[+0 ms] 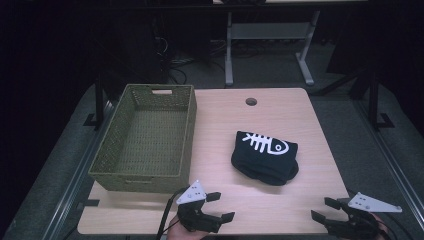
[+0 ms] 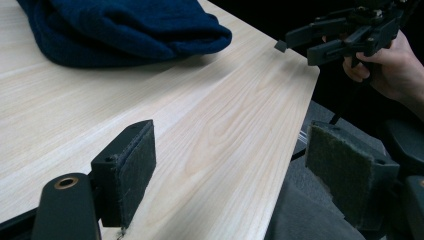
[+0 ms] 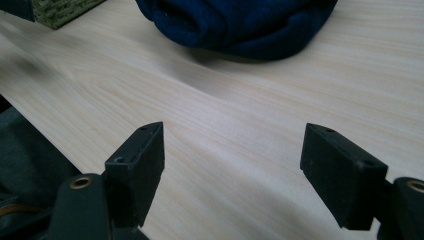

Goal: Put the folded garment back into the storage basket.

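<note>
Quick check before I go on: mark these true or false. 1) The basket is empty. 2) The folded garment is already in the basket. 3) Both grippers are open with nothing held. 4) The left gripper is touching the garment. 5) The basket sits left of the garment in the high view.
1) True: the woven basket holds nothing.
2) False: the dark folded garment with the white fish-bone print lies on the table, right of the basket.
3) True: the left gripper and the right gripper have jaws apart with nothing between them.
4) False: the left gripper is at the table's near edge, apart from the garment.
5) True.
</note>
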`<state>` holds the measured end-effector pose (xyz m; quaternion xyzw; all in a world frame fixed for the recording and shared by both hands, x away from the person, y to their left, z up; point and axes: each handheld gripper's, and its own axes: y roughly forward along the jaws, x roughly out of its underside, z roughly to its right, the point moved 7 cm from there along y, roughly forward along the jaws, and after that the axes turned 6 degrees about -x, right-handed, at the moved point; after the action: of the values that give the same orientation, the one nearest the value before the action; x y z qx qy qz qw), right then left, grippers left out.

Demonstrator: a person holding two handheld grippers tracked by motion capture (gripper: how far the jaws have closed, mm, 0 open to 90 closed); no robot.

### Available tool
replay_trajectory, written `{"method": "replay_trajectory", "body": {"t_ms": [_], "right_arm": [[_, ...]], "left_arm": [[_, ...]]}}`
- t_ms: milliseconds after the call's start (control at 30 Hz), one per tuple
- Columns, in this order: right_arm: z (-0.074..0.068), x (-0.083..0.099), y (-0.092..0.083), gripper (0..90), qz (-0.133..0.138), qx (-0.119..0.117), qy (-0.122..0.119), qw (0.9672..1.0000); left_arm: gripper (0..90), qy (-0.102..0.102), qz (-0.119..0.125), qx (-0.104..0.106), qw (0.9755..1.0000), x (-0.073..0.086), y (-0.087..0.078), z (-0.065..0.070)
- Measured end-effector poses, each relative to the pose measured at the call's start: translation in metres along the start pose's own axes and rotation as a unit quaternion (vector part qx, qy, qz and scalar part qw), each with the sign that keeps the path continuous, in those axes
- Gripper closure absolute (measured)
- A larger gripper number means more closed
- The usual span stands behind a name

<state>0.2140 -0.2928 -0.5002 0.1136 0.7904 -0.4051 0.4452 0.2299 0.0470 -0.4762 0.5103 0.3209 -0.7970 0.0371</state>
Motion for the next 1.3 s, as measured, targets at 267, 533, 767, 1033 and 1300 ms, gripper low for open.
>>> {"method": "replay_trajectory", "body": {"t_ms": [267,533,767,1033,1300], "right_arm": [[0.003,-0.014,0.002,25.5,0.01,-0.009,0.005,0.9999],[0.007,-0.035,0.006,25.5,0.007,-0.015,0.005,0.9999],[0.011,-0.05,0.019,25.4,-0.012,-0.032,0.008,0.9994],[0.012,-0.07,0.031,25.0,-0.024,-0.042,0.004,0.9988],[0.016,-0.084,0.039,25.0,-0.035,-0.047,0.01,0.9982]], "left_arm": [[19.8,-0.01,0.006,0.006,0.9999,-0.013,0.005,-0.004],[18.9,-0.027,0.0,0.014,0.9995,-0.028,0.022,-0.012],[18.0,-0.039,-0.01,0.018,0.999,-0.045,0.036,-0.02],[17.6,-0.043,-0.004,0.009,0.999,-0.064,0.047,-0.028],[17.7,-0.054,-0.005,-0.005,0.9985,-0.072,0.06,-0.038]]}}
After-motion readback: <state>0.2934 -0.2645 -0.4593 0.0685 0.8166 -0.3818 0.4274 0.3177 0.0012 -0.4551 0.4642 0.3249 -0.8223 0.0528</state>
